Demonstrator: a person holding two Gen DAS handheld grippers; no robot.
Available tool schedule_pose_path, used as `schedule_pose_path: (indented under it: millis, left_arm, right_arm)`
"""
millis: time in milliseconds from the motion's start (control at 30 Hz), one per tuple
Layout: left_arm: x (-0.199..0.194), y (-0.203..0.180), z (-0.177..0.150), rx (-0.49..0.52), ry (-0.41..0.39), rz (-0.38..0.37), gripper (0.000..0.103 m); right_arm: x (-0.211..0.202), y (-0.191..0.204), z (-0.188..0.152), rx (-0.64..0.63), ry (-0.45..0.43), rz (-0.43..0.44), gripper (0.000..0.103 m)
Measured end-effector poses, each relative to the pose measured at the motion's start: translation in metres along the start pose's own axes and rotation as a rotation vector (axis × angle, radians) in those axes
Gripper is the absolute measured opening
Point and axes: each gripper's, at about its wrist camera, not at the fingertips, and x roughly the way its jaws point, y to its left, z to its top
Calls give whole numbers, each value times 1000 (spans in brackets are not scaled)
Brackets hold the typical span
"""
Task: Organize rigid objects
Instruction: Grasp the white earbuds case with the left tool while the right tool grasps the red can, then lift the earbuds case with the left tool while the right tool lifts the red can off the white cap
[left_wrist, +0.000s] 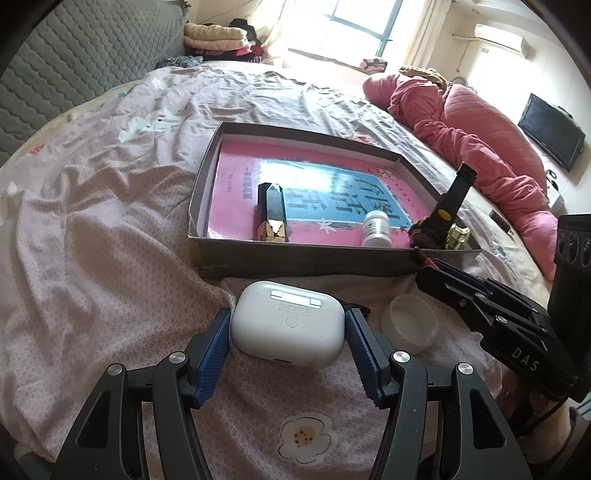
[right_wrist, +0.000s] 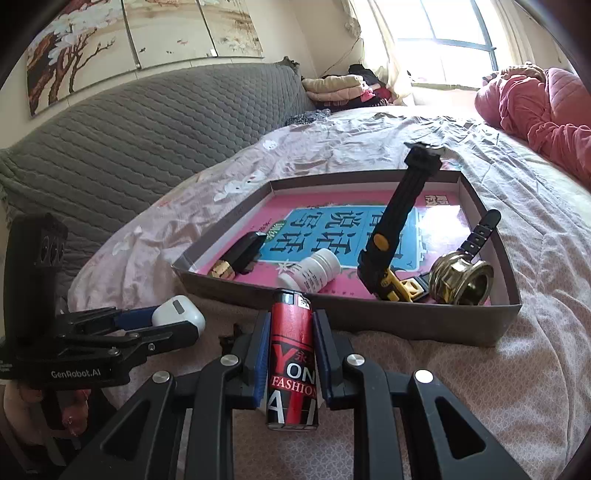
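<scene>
On the pink-sheeted bed before the box, we are clenching our left claw across the smooth, slippery earbud case and our right claw around the light, rigid lighter.

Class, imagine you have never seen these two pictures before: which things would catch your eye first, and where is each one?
Probably the red and black lighter gripped upright in the right gripper, just before the box. Next, the white earbud case clamped in the left gripper on the bedsheet. Behind both lies the shallow cardboard box, with its bright pink and blue book.
</scene>
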Motion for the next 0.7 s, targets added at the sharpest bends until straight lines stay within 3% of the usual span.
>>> schedule_pose_path:
  millis: [333, 700]
  left_arm:
    - [-14, -1, 2, -9, -34, -1, 63]
    - [-21, -1, -1, -20, -28, 2, 63]
  right_arm:
    - [-17, -6, 7, 36, -75, 28, 23]
    - [-19, -9, 9, 55, -87, 36, 23]
